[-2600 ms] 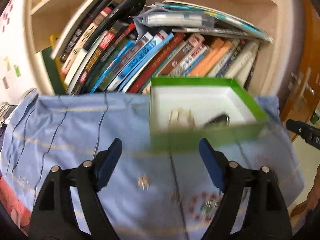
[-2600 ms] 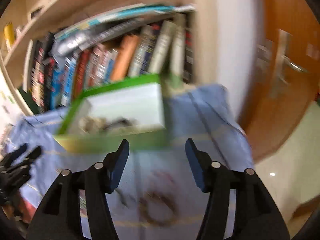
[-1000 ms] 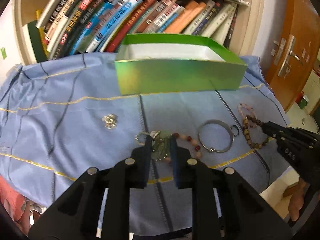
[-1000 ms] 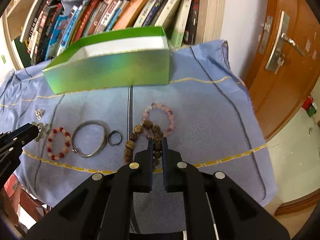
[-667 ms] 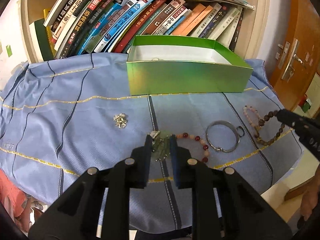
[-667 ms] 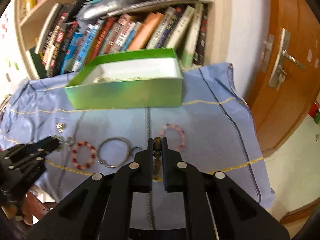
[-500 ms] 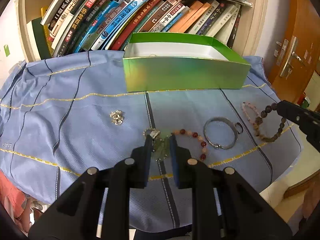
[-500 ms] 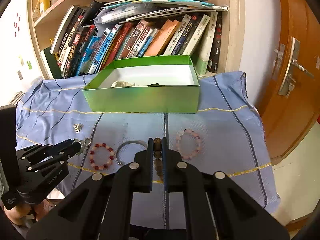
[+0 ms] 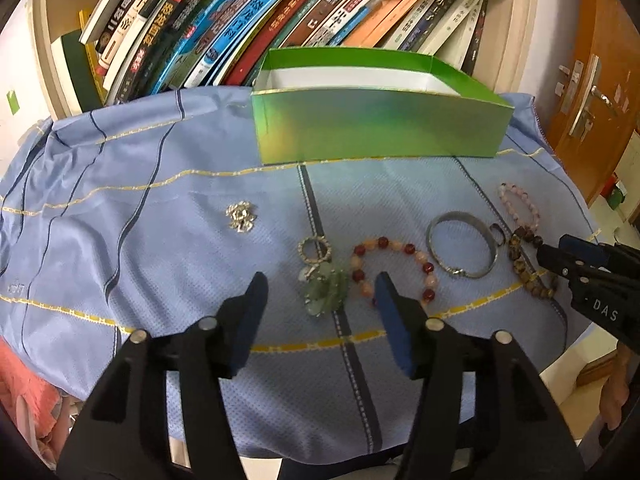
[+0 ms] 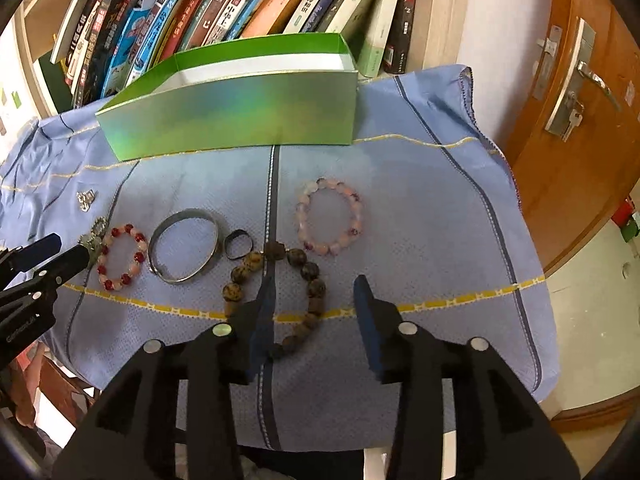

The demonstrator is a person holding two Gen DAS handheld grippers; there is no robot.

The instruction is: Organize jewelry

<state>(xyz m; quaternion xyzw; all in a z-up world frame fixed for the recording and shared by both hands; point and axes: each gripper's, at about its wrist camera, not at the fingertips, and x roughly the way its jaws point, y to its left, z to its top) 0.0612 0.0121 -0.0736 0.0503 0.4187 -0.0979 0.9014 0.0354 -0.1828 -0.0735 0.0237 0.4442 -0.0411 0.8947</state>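
Showing pink bracelet (image 10: 330,216) whole in right view, half-seen left

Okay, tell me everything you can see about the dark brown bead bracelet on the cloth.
The dark brown bead bracelet is a loop of large, rounded, mottled brown beads that look like wood or seed, lying flat on the blue cloth near its front edge, across a yellow stripe. The right gripper is open, one finger over the loop's left side and the other to its right; whether they touch it is unclear. A small dark ring lies close by its upper left, a pink bead bracelet just behind.
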